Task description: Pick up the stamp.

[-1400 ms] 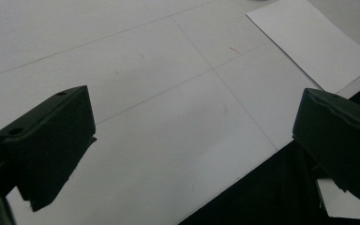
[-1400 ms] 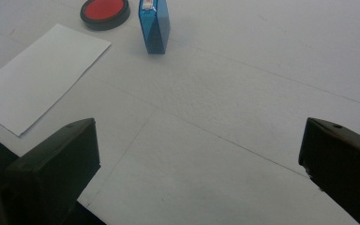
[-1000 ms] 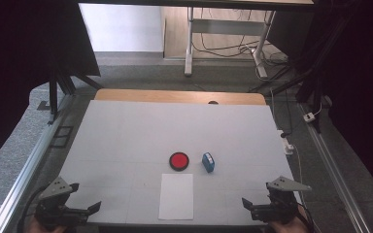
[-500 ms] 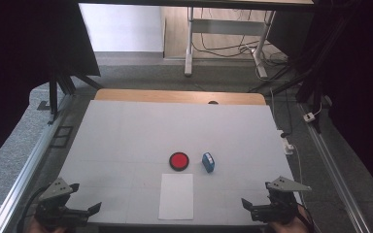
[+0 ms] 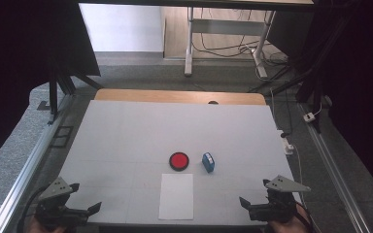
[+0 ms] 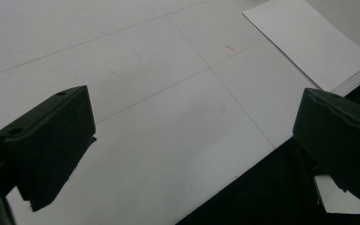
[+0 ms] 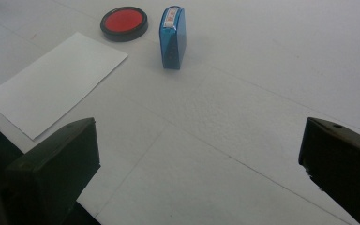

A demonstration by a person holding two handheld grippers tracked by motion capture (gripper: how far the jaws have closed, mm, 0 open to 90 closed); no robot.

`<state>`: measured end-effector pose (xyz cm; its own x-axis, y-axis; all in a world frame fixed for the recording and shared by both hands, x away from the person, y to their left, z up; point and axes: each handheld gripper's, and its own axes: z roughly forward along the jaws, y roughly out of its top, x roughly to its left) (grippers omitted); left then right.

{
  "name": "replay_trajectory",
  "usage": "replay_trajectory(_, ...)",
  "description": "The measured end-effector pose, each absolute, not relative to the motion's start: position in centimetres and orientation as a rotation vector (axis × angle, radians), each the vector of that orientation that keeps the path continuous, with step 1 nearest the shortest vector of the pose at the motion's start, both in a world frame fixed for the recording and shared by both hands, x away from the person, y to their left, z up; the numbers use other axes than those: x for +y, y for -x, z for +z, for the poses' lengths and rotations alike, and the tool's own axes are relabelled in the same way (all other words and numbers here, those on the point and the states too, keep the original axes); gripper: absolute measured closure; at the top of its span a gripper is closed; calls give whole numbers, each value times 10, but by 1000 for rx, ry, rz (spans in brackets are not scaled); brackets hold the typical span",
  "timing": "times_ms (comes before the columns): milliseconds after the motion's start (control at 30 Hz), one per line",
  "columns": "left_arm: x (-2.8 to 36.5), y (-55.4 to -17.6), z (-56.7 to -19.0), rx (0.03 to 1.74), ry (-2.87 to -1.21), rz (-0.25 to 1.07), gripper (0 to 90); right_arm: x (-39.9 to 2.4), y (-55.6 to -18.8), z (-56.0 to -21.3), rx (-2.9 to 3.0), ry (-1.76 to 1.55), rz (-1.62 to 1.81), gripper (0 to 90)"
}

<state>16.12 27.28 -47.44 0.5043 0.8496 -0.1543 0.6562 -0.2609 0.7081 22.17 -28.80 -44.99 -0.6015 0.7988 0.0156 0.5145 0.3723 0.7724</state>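
Both grippers sit at the near edge of the white table (image 5: 126,136), the left gripper (image 5: 85,211) at the near-left corner and the right gripper (image 5: 246,204) at the near-right one, jaws spread wide on both and nothing between them. The blue stamp (image 7: 172,37) stands upright well ahead of the right gripper, left of centre of its jaws, just beside the red ink pad (image 7: 123,22). The paper sheet (image 5: 177,195) lies flat in front of the pad, between the two grippers. Nothing has moved compared to a second ago. Count: one stamp, one ink pad, one sheet, two grippers.
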Motion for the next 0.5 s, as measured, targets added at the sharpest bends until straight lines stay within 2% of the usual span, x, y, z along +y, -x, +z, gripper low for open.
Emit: replay_trajectory(500, 272, -162, -475, 1232, -2016, 330, 0, -272, -229, -449, 2301, -1133, 1147, 0)
